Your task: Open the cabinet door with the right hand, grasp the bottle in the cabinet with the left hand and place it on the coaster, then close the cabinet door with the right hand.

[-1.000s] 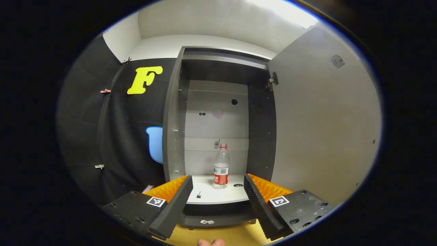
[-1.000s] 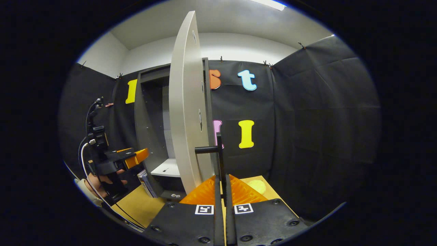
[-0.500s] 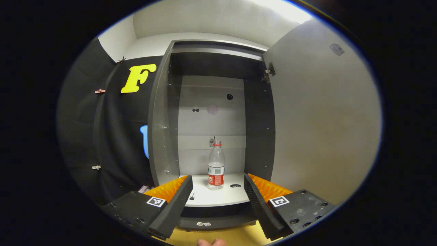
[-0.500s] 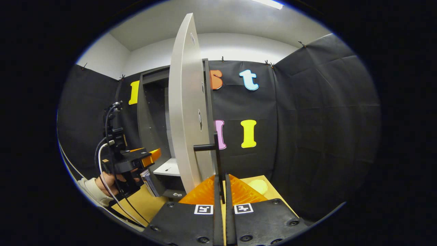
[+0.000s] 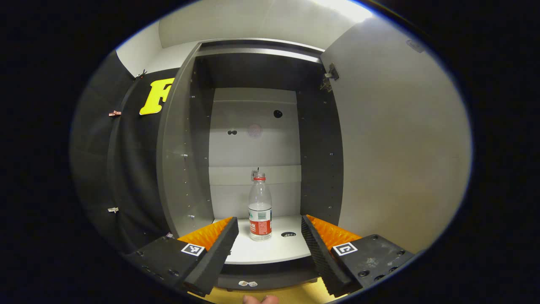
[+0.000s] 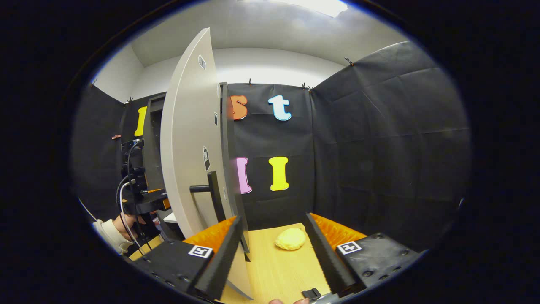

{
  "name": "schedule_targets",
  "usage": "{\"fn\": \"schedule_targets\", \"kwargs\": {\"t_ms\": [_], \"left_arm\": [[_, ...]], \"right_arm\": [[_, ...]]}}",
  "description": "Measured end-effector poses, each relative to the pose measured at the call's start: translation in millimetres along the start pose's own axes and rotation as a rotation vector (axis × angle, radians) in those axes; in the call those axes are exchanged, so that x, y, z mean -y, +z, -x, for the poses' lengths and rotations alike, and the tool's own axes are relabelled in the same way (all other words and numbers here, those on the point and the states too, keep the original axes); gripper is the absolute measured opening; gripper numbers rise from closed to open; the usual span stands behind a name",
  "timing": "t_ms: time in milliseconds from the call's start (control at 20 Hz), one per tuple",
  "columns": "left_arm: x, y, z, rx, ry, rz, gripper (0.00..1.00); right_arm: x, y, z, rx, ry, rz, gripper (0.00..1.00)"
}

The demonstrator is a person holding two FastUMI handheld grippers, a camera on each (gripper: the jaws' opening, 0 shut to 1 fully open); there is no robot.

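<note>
Clear bottle (image 5: 260, 207) upright in cabinet (image 5: 185, 160), door (image 5: 396, 139) open — both grippers spread.

Right hand-held gripper (image 6: 272, 249) released the door handle (image 6: 209, 192).

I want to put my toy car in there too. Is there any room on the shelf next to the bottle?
Yes. The white shelf is bare left of the bottle up to the cabinet's side wall, and along its front edge. Right of the bottle is tighter: a small dark spot lies there.

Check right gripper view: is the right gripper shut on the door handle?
No. The right gripper is open, and the door handle stands apart to its left.
</note>
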State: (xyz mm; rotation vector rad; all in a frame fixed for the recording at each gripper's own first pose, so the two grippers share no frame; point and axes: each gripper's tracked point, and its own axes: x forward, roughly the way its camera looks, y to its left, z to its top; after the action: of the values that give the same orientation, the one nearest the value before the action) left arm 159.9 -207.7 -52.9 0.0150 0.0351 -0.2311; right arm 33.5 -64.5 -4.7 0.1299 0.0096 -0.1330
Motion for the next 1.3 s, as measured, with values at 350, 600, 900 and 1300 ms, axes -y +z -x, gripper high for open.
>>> {"fn": "schedule_targets", "kwargs": {"t_ms": [350,600,900,1300], "left_arm": [[-16.9,-10.6,-71.0,-0.018,0.053,-0.048,0.95],[-28.3,-36.0,-119.0,-0.046,0.093,-0.080,0.94],[-31.0,-64.1,-164.8,-0.076,0.101,-0.077,0.95],[-35.5,-78.8,-206.6,-0.085,0.146,-0.038,0.95]], "right_arm": [[6.8,0.4,-2.1,0.000,-0.030,-0.009,0.97],[8.9,1.0,-8.6,0.018,-0.035,-0.007,0.98],[17.4,-0.8,-9.2,0.021,-0.069,0.000,0.98],[28.8,-9.1,-2.5,-0.018,-0.107,0.020,0.98]]}}
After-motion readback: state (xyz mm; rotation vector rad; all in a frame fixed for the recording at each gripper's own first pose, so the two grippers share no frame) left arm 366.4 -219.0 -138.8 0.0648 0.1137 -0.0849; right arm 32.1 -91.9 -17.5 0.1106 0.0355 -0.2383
